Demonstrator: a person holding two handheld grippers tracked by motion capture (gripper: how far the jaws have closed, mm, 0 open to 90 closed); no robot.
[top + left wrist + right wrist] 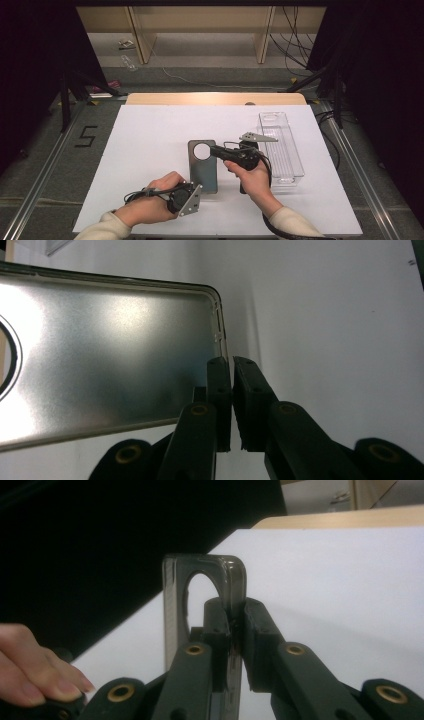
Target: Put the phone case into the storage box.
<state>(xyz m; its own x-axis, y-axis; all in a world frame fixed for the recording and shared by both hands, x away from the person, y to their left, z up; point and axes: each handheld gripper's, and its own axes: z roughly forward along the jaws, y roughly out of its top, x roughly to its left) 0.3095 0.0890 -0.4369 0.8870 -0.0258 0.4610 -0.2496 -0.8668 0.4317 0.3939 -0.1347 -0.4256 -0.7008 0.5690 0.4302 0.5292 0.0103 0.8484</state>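
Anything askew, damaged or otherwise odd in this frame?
Nothing looks damaged or spilled. The phone case stands on edge off the table, pinched at its near end by the left gripper and near its round hole by the right gripper. The clear tray lies straight.

The white table [150, 150] has a clear plastic tray [281, 145] lying on its far right side.

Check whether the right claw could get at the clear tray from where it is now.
Probably not yet: the right claw is shut on the phone case, which the left claw also grips. The clear tray lies unobstructed just beside it.
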